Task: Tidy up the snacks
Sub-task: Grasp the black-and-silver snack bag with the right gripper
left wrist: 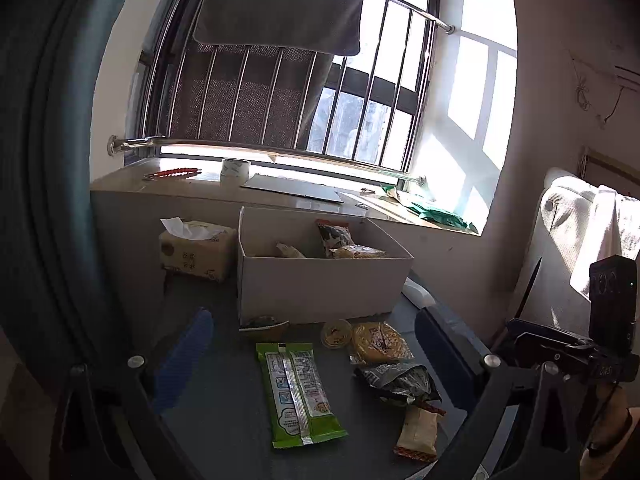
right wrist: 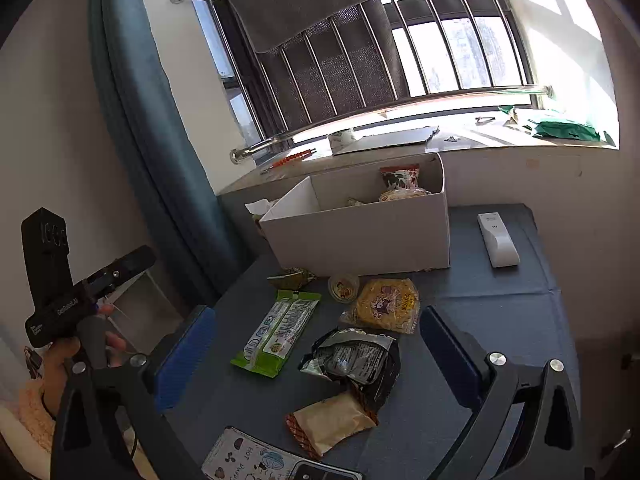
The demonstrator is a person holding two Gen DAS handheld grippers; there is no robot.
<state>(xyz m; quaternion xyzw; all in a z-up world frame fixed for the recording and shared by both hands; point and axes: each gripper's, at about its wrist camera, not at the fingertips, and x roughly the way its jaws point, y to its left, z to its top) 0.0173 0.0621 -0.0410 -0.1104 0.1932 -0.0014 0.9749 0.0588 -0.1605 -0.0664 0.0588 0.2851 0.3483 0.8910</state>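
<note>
A white cardboard box (left wrist: 320, 284) (right wrist: 360, 236) stands at the back of the dark table and holds a few snack packs (left wrist: 352, 244) (right wrist: 402, 184). Loose snacks lie in front of it: a green packet (left wrist: 298, 392) (right wrist: 278, 330), a yellow round pack (left wrist: 378, 342) (right wrist: 386, 304), a small jelly cup (left wrist: 336, 333) (right wrist: 343, 286), a dark crumpled bag (left wrist: 396, 380) (right wrist: 356, 360) and a beige bar (left wrist: 418, 430) (right wrist: 332, 422). My left gripper (left wrist: 316, 364) is open and empty above the green packet. My right gripper (right wrist: 316, 356) is open and empty above the dark bag.
A tissue box (left wrist: 196, 248) sits left of the white box. A white remote (right wrist: 498, 240) lies to its right. A patterned flat item (right wrist: 256, 460) lies at the table's near edge. The window sill (left wrist: 280, 192) behind holds tape, a board and green bags.
</note>
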